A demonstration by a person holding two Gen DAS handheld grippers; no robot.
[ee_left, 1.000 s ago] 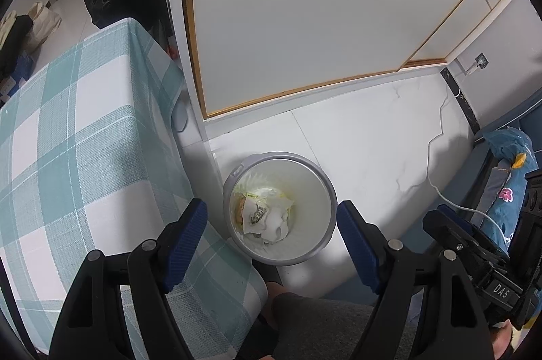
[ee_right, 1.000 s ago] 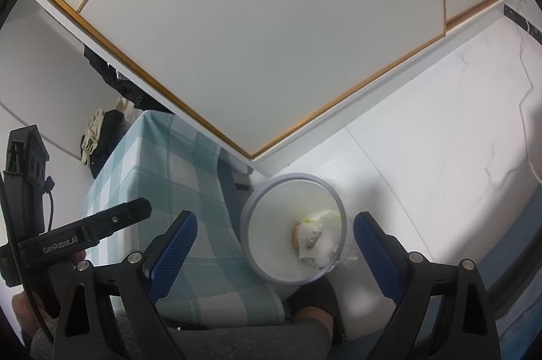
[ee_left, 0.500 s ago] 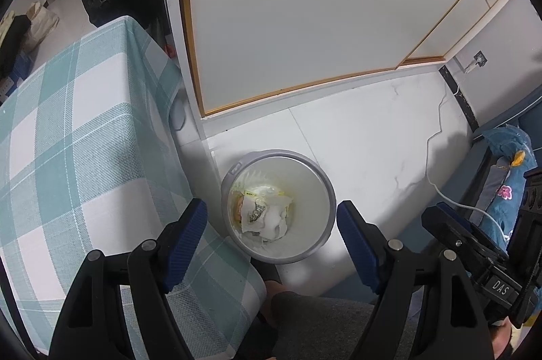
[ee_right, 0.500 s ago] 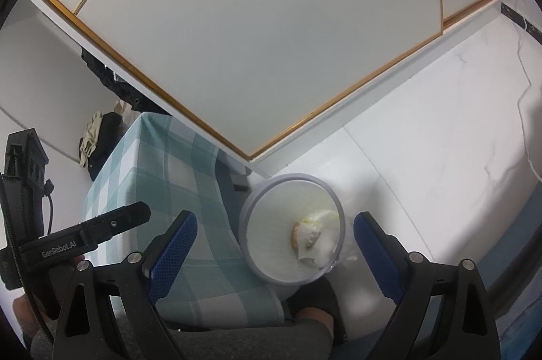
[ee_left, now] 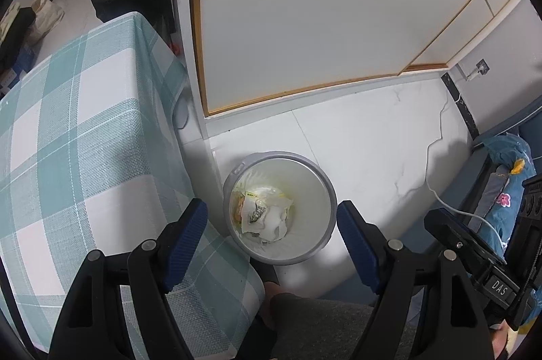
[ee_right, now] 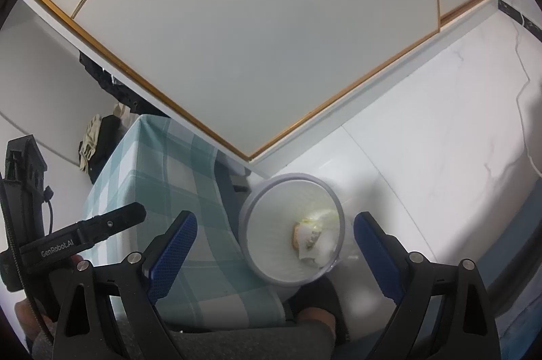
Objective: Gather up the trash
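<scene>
While both claws gape wide and empty, left claw (ee_left: pixel 271 234), right claw (ee_right: pixel 272 250), bin (ee_left: pixel 318 177) holding crumpled wrappers (ee_left: pixel 262 216).

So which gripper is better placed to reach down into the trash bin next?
Left, marginally: the left gripper frames the bin and crumpled trash squarely. The right gripper sees them obliquely. Both are open and empty.

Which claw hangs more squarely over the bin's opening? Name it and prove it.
The left claw: the trash bin sits centred between its open blue fingers. The right claw is open too, but there the bin lies nearer its left finger.
</scene>
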